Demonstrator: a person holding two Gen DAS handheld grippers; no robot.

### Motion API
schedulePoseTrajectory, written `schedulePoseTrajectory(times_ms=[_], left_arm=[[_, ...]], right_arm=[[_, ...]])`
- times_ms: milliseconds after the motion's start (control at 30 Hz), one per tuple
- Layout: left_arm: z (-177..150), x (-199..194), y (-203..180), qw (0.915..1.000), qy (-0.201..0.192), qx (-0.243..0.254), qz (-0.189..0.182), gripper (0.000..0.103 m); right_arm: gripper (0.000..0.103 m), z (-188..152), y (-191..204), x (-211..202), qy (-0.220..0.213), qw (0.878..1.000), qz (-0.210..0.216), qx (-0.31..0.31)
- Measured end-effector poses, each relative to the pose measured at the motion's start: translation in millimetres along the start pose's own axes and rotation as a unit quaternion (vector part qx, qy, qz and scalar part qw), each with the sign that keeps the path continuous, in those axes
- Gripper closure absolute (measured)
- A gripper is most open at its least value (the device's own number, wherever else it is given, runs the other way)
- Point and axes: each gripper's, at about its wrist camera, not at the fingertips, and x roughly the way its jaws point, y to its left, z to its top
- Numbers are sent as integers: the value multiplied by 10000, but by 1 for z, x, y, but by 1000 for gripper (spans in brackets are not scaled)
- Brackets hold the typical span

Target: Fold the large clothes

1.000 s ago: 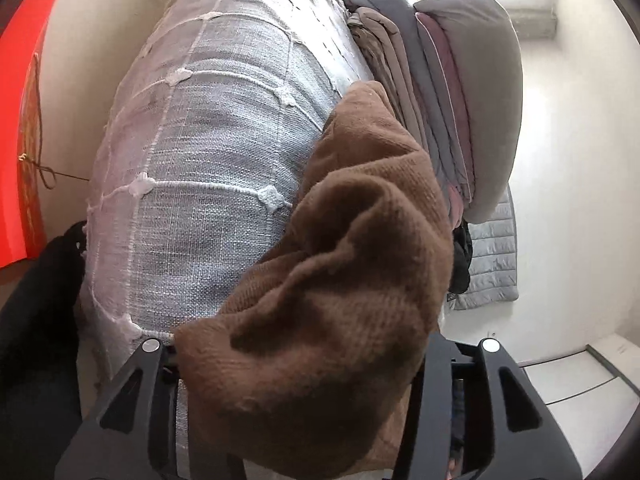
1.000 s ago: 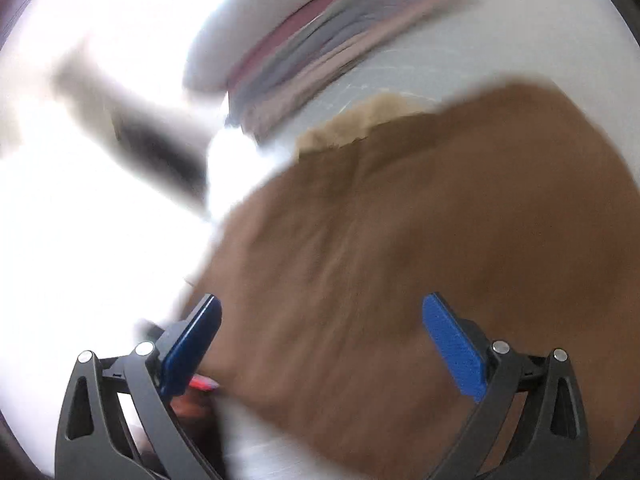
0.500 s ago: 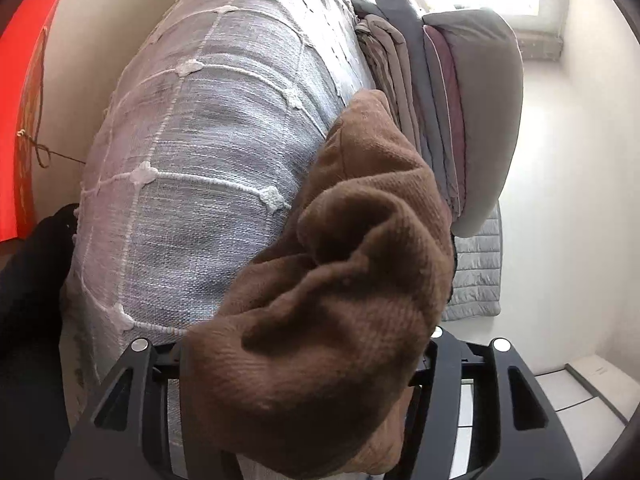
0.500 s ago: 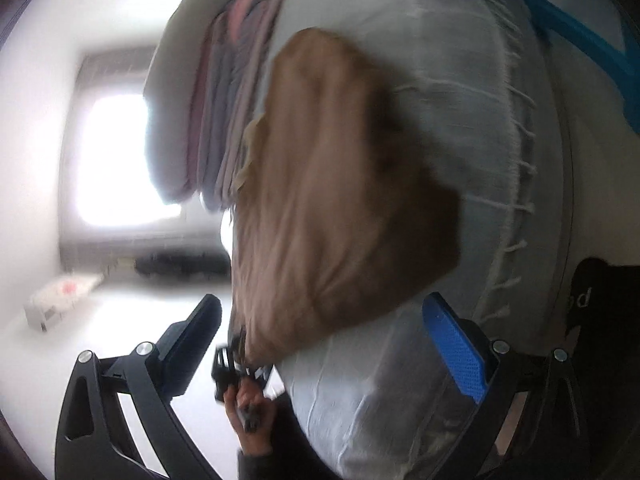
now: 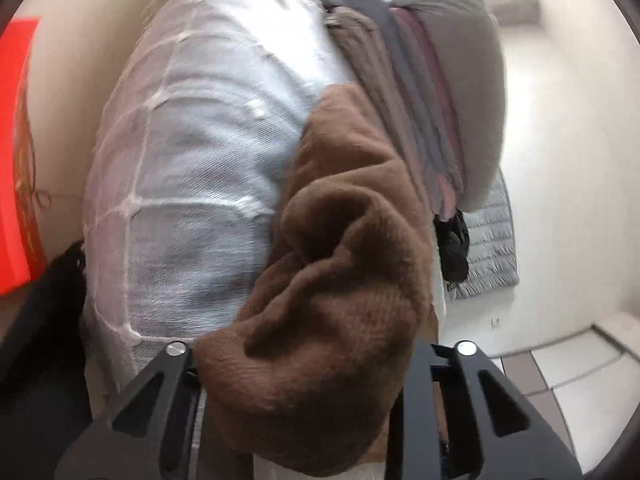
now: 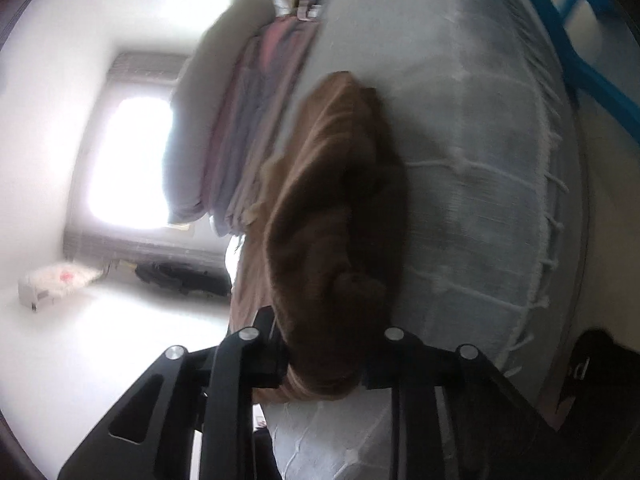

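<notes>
A brown knit garment (image 5: 340, 288) lies bunched on a bed with a pale grey checked cover (image 5: 192, 184). My left gripper (image 5: 304, 412) is shut on the near edge of the garment, and the cloth bulges over the jaws and hides the fingertips. In the right wrist view the same brown garment (image 6: 332, 240) runs away from me, and my right gripper (image 6: 324, 360) is shut on its near end. Both views are rolled sideways.
A stack of folded grey and pink clothes (image 5: 440, 92) lies on the bed beyond the garment and also shows in the right wrist view (image 6: 232, 128). A bright window (image 6: 128, 160), a blue frame (image 6: 588, 60), a red panel (image 5: 16, 152) and tiled floor (image 5: 568, 380) surround the bed.
My right gripper was open half a second ago and has now shut on the brown garment's near end. My left gripper keeps its hold, and its view has shifted slightly.
</notes>
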Motion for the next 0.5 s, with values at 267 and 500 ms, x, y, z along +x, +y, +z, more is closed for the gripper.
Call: schedulePoseTrajectory(times_ms=[267, 500], left_arm=[[-18, -72, -55, 9966, -22, 669, -484, 84], [-19, -59, 8, 9990, 330, -26, 313, 70]], right_arm=[[79, -28, 53, -47, 277, 9965, 101, -776], [45, -22, 54, -81, -302, 9865, -1340, -892]])
